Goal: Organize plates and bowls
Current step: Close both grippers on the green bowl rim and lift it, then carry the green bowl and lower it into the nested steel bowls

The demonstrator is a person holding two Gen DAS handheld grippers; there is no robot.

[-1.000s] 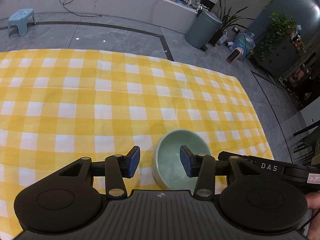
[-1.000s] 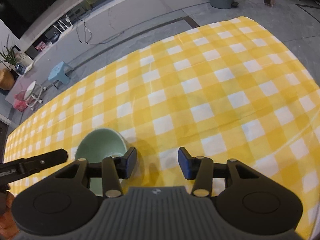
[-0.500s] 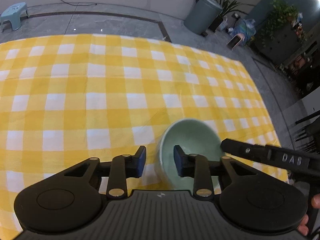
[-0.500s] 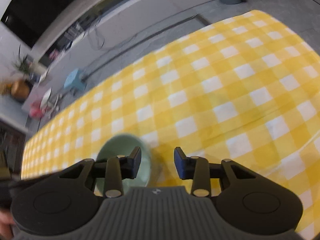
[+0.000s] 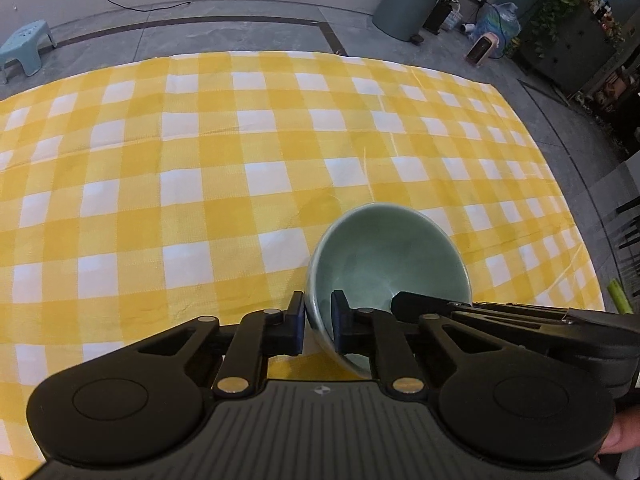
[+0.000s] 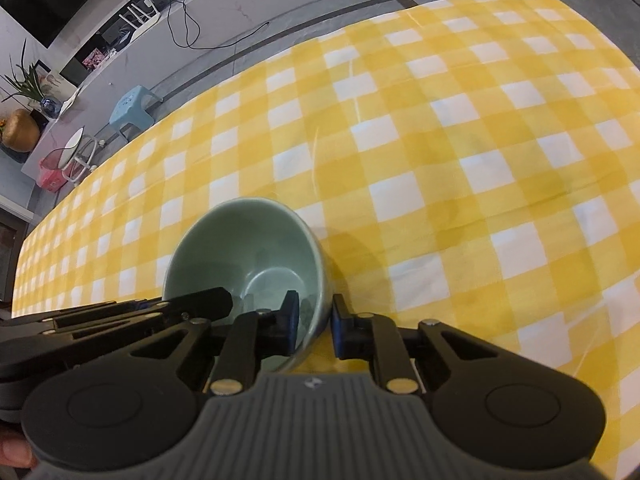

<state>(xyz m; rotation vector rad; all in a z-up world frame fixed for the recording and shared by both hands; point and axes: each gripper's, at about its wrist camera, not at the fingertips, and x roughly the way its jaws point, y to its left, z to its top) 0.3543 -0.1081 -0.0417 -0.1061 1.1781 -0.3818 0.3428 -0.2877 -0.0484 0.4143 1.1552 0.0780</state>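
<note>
A pale green bowl [image 5: 384, 256] stands on the yellow-and-white checked tablecloth [image 5: 200, 200], near its front edge. My left gripper [image 5: 319, 322] has its jaws closing on the bowl's left rim, one pad outside the wall and one inside, both pressing on it. In the right wrist view the same bowl [image 6: 244, 248] sits low and left of centre. My right gripper [image 6: 315, 322] is closing on the right rim in the same way, with the wall pinched between its pads. Each view shows the other gripper's black fingers [image 5: 424, 304] reaching into the bowl from the side.
The cloth's right edge [image 5: 580, 216] drops to a grey floor. Beyond the far edge are a blue stool [image 5: 26, 46], a grey bin [image 5: 408, 0], potted plants [image 5: 576, 0] and a low white ledge with cables. A thumb [image 5: 620, 436] shows at the lower right.
Both grippers came down and inward onto the bowl. Their jaws went from wide apart to pinching opposite sides of its rim. The bowl now looks larger and closer.
</note>
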